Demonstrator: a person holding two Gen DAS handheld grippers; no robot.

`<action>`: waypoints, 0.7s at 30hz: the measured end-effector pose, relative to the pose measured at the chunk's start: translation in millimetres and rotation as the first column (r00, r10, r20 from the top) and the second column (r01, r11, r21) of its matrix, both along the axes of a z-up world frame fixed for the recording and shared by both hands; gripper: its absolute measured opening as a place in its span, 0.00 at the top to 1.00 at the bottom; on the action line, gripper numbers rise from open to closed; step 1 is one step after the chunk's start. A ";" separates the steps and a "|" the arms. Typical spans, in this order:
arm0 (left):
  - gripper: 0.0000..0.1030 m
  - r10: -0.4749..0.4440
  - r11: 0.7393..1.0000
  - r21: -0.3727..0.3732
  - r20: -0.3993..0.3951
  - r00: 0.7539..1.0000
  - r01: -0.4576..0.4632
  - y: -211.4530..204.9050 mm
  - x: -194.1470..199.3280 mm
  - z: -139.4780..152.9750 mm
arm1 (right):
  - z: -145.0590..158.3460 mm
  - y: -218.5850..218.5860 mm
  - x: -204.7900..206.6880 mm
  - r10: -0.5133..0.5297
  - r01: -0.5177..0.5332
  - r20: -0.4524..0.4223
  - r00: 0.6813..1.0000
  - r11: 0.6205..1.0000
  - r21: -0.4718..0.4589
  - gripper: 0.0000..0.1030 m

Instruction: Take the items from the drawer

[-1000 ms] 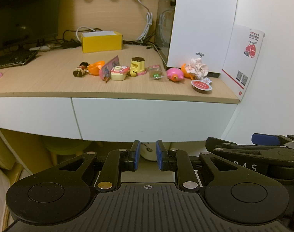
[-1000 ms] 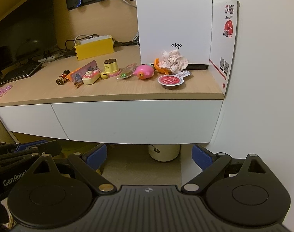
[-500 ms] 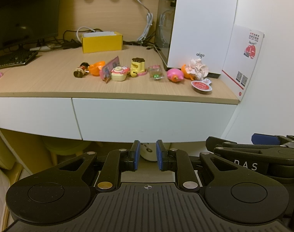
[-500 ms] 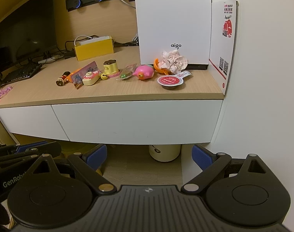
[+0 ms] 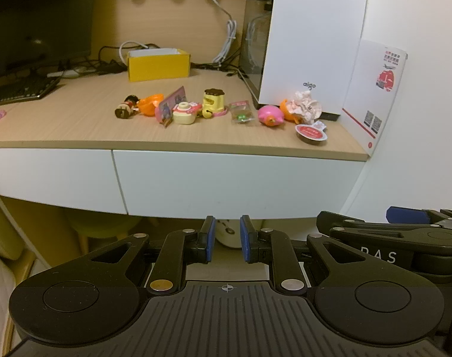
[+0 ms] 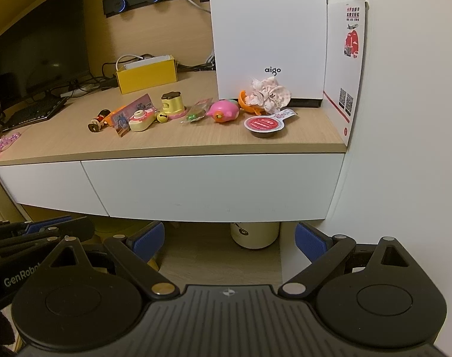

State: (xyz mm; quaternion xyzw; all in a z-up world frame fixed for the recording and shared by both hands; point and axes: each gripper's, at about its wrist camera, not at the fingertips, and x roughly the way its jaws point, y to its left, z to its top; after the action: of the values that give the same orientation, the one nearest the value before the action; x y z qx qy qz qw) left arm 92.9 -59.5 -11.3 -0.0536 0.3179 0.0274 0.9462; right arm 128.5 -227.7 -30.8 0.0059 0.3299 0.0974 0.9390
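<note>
The white drawer front (image 5: 235,178) under the wooden desk top (image 5: 77,131) is closed, and so is a second one (image 5: 47,175) to its left. Small items lie in a row on the desk: a doll (image 5: 125,110), a toy camera (image 5: 184,113), a yellow pudding toy (image 5: 214,101), a pink toy (image 5: 270,115) and a red-lidded sauce cup (image 5: 310,133). My left gripper (image 5: 227,242) hangs below the drawer, its fingers almost together and holding nothing. My right gripper (image 6: 229,239) is wide open and empty, below the same drawer (image 6: 214,187).
A white computer case (image 6: 267,29) stands at the back right beside a leaflet (image 6: 345,59) on the wall. A yellow box (image 6: 147,74), cables, a keyboard (image 6: 32,113) and a monitor (image 6: 41,44) fill the back left. A white bin (image 6: 254,235) sits under the desk.
</note>
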 end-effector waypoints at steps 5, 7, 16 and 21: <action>0.81 0.003 1.000 -0.002 -0.001 1.000 -0.003 0.1 0.1 -0.2 | -0.3 0.3 -0.1 -0.001 0.001 -0.001 1.000 1.000 0.001 0.08; 0.81 0.002 1.000 -0.002 -0.001 1.000 -0.002 0.3 0.1 -0.4 | -0.4 0.2 0.1 -0.003 0.003 -0.001 1.000 1.000 0.001 0.08; 0.81 0.006 1.000 -0.005 -0.003 1.000 -0.007 -0.1 0.9 -1.5 | -0.6 -1.1 1.0 0.000 0.000 -0.001 1.000 1.000 0.001 0.08; 0.81 0.005 1.000 -0.006 -0.004 1.000 -0.005 0.3 1.3 -1.9 | -0.7 -2.0 1.7 0.003 -0.003 -0.002 1.000 1.000 0.001 0.08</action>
State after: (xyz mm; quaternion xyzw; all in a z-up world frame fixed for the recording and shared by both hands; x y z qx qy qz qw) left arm 94.2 -59.2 -13.3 -0.0572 0.3199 0.0290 0.9453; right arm 130.2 -229.7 -31.5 0.0061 0.3306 0.0989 0.9386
